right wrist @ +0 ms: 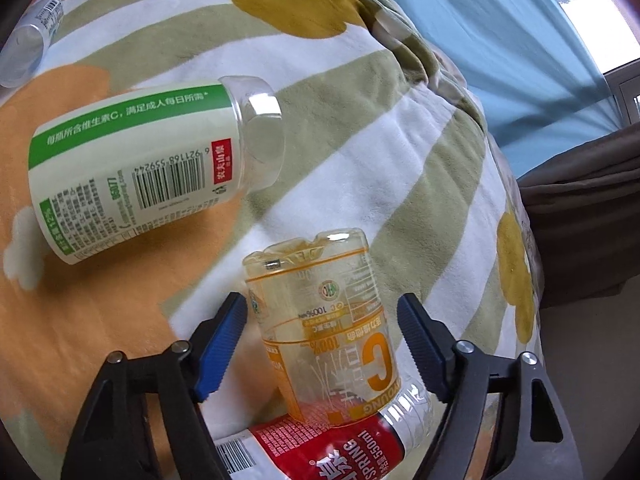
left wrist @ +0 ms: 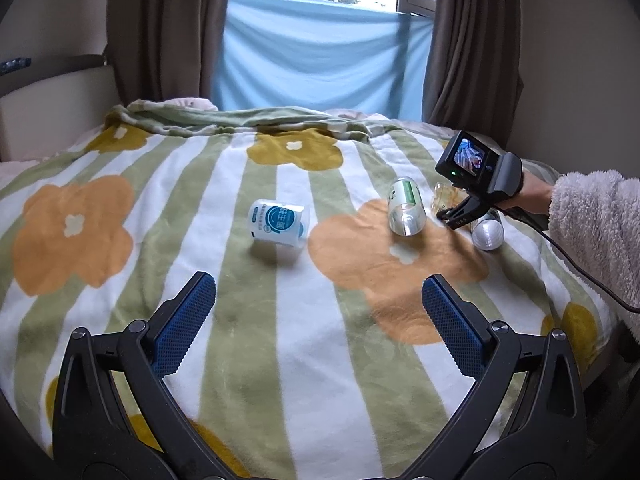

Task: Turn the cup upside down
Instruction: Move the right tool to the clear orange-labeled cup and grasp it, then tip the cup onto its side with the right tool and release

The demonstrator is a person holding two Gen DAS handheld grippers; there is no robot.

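Bedding: a plush blanket (left wrist: 280,320) striped in white and sage green, with orange and mustard flowers, covers the bed.
Left gripper (left wrist: 319,312): black frame with blue ribbed pads, jaws spread wide over bare blanket, gripping nothing.
Blue-label cup: a white cut-off plastic cup with a blue round label (left wrist: 277,222) lies tipped on the blanket, left of centre.
Green-label cup: a clear cut-off bottle with a white and green label (right wrist: 132,168) lies on its side on an orange flower.
Task cup: a clear, yellow-tinted plastic cup with orange print (right wrist: 320,328) stands with its moulded base uppermost and its lettering upside down.
Right gripper (right wrist: 320,332): jaws open around the yellow cup; the left pad looks close to touching, though contact is unclear.
Red-label bottle: a clear bottle with a red and white label (right wrist: 320,448) lies beneath the gripper.
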